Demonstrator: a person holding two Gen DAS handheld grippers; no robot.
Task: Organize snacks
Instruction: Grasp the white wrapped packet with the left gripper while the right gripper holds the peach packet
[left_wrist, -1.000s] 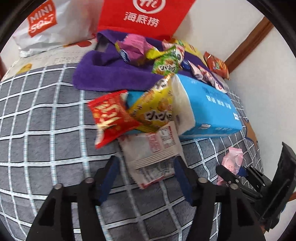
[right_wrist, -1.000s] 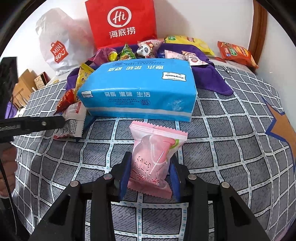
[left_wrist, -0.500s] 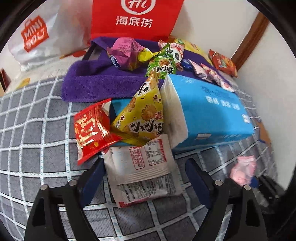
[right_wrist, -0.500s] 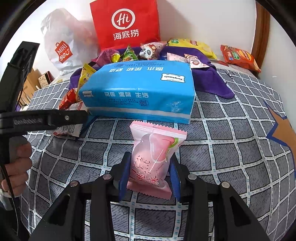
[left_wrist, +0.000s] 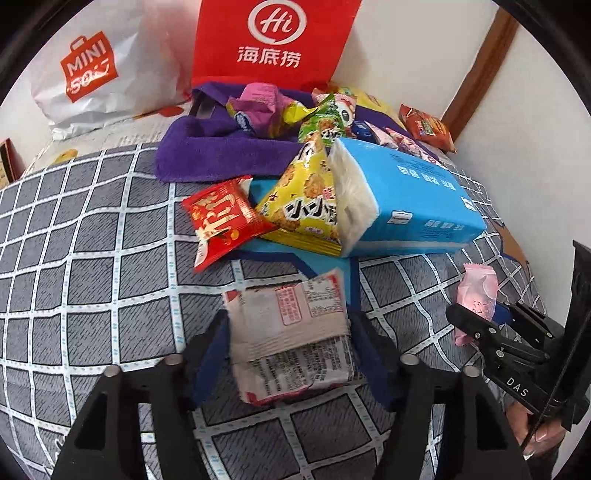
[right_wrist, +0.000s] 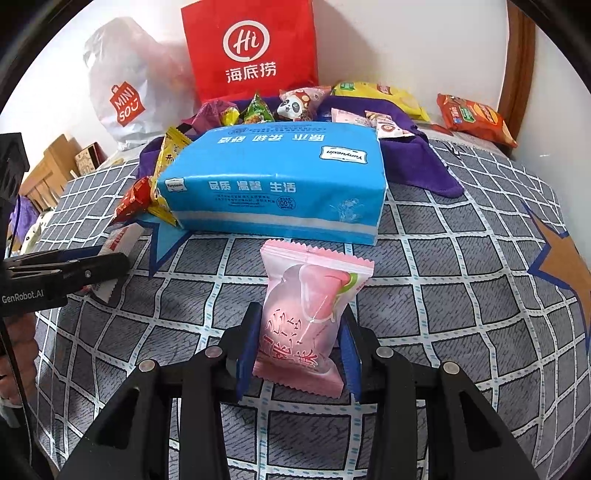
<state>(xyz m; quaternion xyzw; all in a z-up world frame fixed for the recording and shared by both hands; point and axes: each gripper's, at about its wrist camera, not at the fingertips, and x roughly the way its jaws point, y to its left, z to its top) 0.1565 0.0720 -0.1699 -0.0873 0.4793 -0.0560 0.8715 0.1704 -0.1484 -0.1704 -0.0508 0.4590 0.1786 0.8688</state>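
Your left gripper (left_wrist: 290, 343) pinches the white crinkled printed snack packet (left_wrist: 291, 332) above the grey checked bedspread (left_wrist: 92, 280), your right gripper (right_wrist: 297, 343) clamps the pink peach-printed pouch (right_wrist: 308, 317); next, likely carry both to the snack pile.

Black left gripper (left_wrist: 290, 354) with blue-padded fingers (left_wrist: 208, 354), silver screws at lower frame, white "GenRobot.AI" lettering, matching right gripper (right_wrist: 297, 345), bare-skinned hand (right_wrist: 16, 354) at left edge.
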